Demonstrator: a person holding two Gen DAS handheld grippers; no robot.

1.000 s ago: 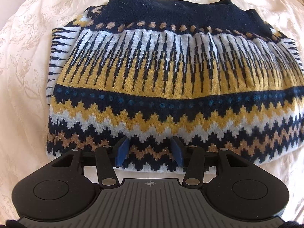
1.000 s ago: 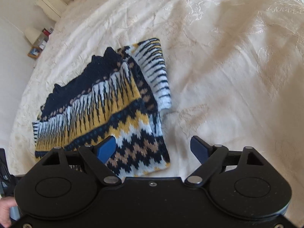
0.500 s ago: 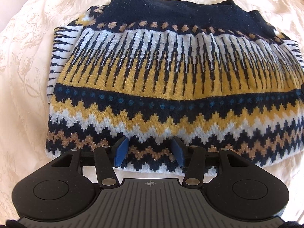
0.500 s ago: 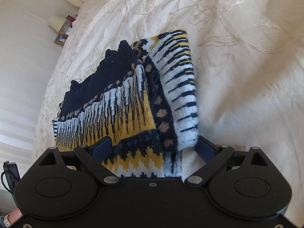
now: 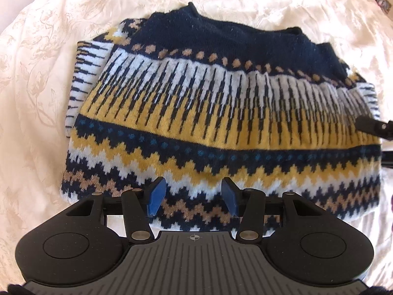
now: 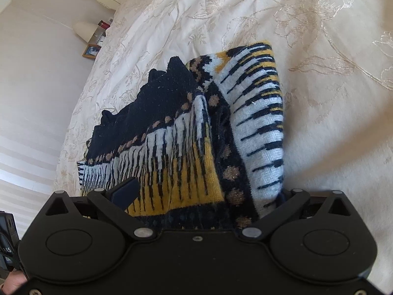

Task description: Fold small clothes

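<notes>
Left wrist view showed the folded patterned sweater [image 5: 221, 123] lying flat on the cream bedspread [image 5: 36, 86]. My left gripper [image 5: 192, 200] hovered over its near hem, fingers apart, gripping nothing. My right gripper [image 6: 196, 196] straddled the sweater's side edge, fingers wide apart around the layers.

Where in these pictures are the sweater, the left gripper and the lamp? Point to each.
sweater [image 5: 221, 123]: left wrist view, on its yellow striped band.
left gripper [image 5: 192, 198]: left wrist view, midway between its blue fingertips.
lamp [image 6: 84, 30]: right wrist view, on its pale shade.
</notes>
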